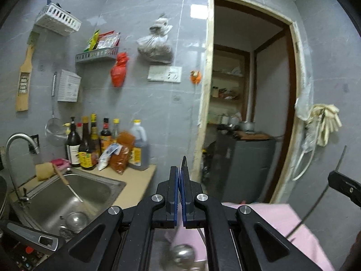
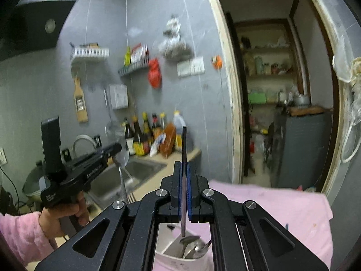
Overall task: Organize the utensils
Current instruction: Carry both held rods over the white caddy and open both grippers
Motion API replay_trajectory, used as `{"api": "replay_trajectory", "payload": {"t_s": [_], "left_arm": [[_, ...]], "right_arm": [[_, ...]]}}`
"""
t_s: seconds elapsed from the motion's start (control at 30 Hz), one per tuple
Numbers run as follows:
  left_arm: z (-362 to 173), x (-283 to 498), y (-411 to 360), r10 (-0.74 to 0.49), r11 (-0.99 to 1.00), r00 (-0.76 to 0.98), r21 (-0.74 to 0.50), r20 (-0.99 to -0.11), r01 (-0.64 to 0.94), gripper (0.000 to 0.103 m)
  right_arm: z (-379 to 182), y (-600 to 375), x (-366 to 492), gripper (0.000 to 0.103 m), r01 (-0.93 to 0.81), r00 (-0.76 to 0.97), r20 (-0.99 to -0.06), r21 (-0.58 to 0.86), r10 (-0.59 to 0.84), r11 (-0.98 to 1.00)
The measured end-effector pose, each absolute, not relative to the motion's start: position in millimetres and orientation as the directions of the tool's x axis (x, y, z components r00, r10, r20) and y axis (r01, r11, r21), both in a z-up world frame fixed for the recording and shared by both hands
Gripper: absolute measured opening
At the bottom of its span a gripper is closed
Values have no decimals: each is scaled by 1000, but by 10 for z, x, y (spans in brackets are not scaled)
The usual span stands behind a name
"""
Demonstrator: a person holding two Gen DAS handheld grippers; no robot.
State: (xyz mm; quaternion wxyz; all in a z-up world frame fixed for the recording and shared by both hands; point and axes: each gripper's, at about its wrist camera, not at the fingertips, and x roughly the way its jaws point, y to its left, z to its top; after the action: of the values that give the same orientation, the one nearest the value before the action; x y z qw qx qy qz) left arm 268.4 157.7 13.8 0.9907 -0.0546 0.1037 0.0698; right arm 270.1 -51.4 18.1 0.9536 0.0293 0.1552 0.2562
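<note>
My right gripper [image 2: 184, 169] is shut on a metal spoon [image 2: 184, 149], held upright by its flat handle with the bowl hanging down over a white cup [image 2: 171, 257] that holds other steel spoons. My left gripper [image 1: 180, 176] is shut on a thin dark utensil handle [image 1: 183, 161]; a steel ladle bowl [image 1: 182, 256] hangs blurred below it. In the right wrist view the left gripper [image 2: 117, 148] is at the left, holding that long-handled utensil over the sink edge. The right gripper's finger [image 1: 345, 186] and its curved handle show at the right of the left wrist view.
A pink cloth [image 2: 282, 205] covers the surface under the cup. A steel sink [image 1: 67, 194] with tap, knife and bowl lies left. Sauce bottles [image 1: 90, 144] stand on the counter by the grey tiled wall. Wall racks, hanging bags and an open doorway [image 1: 248, 113] are behind.
</note>
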Motion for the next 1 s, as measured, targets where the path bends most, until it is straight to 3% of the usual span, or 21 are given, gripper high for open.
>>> {"api": "replay_trajectory", "payload": {"t_s": [0.53,0.83,0.9,1.0], "left_arm": [[-337,2804,1485,178,984,963,33,-201,-175,3],[-600,2775,1353,157,987,944,21,-290,-158,5],[-609,2748,1371,126,990,942,-16,-311,-138,6],[-622,2712,1412,70,990,935,-88,-348,-107,7]], "right_arm": [[-392,-358,2872,4,-466,781,-411,116,470,877],[-571,-274,2882,4,-477,752,-464,106,468,872],[-525,-311,2886,7,-480,745,-461,132,482,867],[-407,-441,2845,24,-482,751,-423,172,507,859]]}}
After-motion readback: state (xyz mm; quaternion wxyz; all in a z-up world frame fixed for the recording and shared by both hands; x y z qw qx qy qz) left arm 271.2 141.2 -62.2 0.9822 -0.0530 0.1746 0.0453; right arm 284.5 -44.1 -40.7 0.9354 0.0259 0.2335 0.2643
